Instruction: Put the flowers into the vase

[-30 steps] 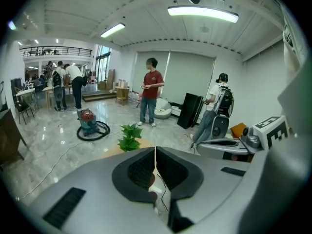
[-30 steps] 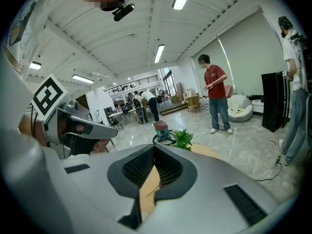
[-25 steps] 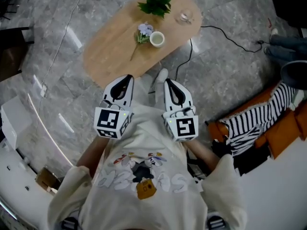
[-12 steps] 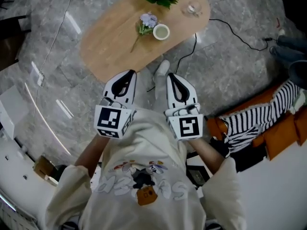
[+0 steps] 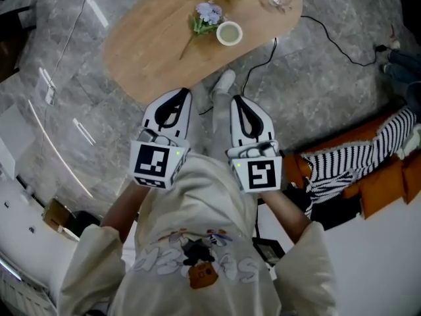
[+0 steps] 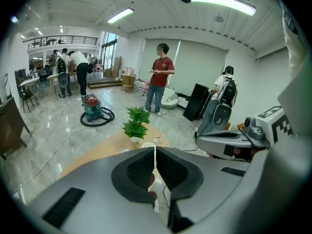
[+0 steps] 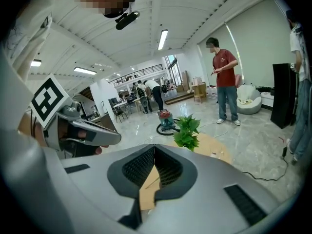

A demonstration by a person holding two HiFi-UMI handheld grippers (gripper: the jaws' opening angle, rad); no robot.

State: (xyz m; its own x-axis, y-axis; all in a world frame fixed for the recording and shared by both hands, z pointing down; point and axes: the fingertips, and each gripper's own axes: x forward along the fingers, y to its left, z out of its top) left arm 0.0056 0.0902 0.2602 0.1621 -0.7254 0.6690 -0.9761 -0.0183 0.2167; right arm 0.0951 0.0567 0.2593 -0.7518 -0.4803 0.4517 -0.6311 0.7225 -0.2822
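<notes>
The flowers (image 5: 206, 15) are lying on the surface (image 5: 151, 38), just left of the vase (image 5: 229, 33). Nearer, well apart from them, the left claw (image 5: 176, 93) and right claw (image 5: 237, 100) are hovering side by side, each with its jaws together and gripping nothing.

Place: a large open-plan office or studio hall with a lounge corner
Floor: polished grey marble floor (image 5: 72, 58), wide and glossy
Ceiling: high and white, with long strip lights (image 6: 119, 15)
Upper level: a railed mezzanine (image 6: 61, 40) at the far end
Work area: desks and chairs (image 6: 27, 96) below it, people (image 6: 78, 72) standing about
Lounge: low oval wooden table (image 5: 145, 45) with a potted plant (image 6: 136, 123), orange sofa (image 5: 385, 176), white beanbag (image 7: 248, 99)
Upkeep: a red canister vacuum (image 6: 91, 106), its hose coiled on the floor
</notes>
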